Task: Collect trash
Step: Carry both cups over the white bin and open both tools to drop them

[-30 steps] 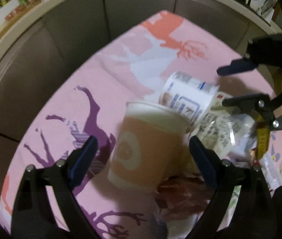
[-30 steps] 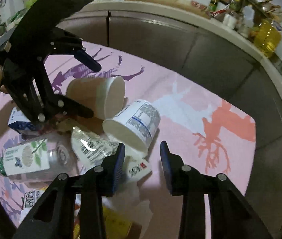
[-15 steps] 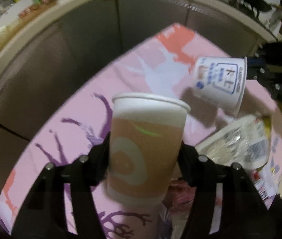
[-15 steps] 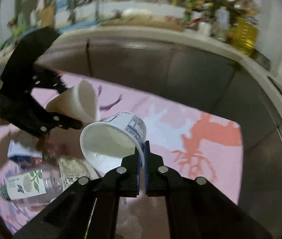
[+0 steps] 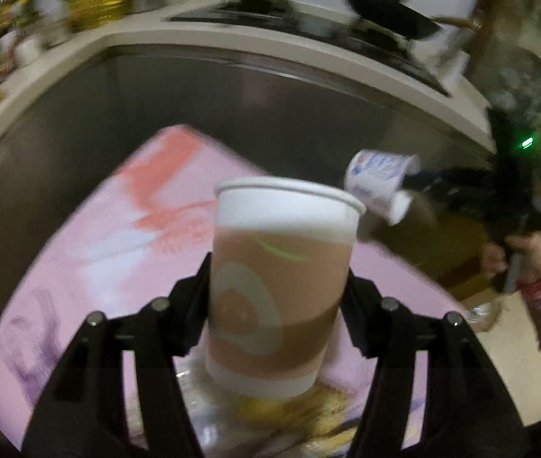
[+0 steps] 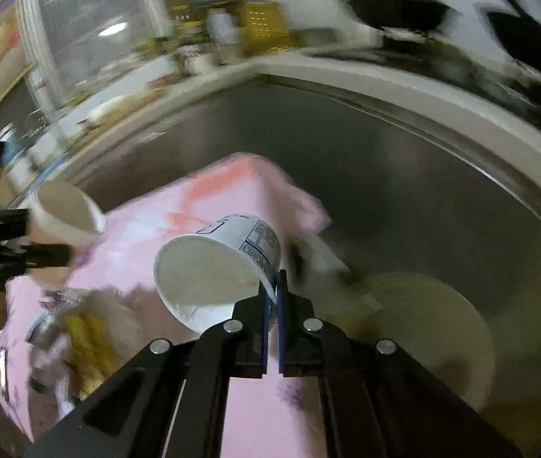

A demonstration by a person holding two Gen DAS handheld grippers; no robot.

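My left gripper (image 5: pixel 276 305) is shut on a brown paper cup (image 5: pixel 278 290) with a white rim, held upright above the pink cloth (image 5: pixel 125 236). My right gripper (image 6: pixel 272 290) is shut on the rim of a white cup with blue print (image 6: pixel 217 263), which hangs tilted with its mouth toward the camera. The left wrist view shows that white cup (image 5: pixel 381 183) at the right, carried by the right gripper in a person's hand (image 5: pixel 518 255). In the right wrist view the brown cup (image 6: pixel 66 213) appears at the left, lifted.
Loose trash (image 6: pixel 76 328) lies blurred on the pink cloth (image 6: pixel 148 236), including yellow wrappers and a bottle. A pale round bin (image 6: pixel 434 328) stands low at the right beside the table. Dark cabinet fronts (image 5: pixel 232 99) and a counter with pans (image 5: pixel 385 4) lie behind.
My left gripper closed on the brown cup and lifted it off the cloth. The right gripper closed on the white cup's rim, raised it and swung it right, toward the pale bin.
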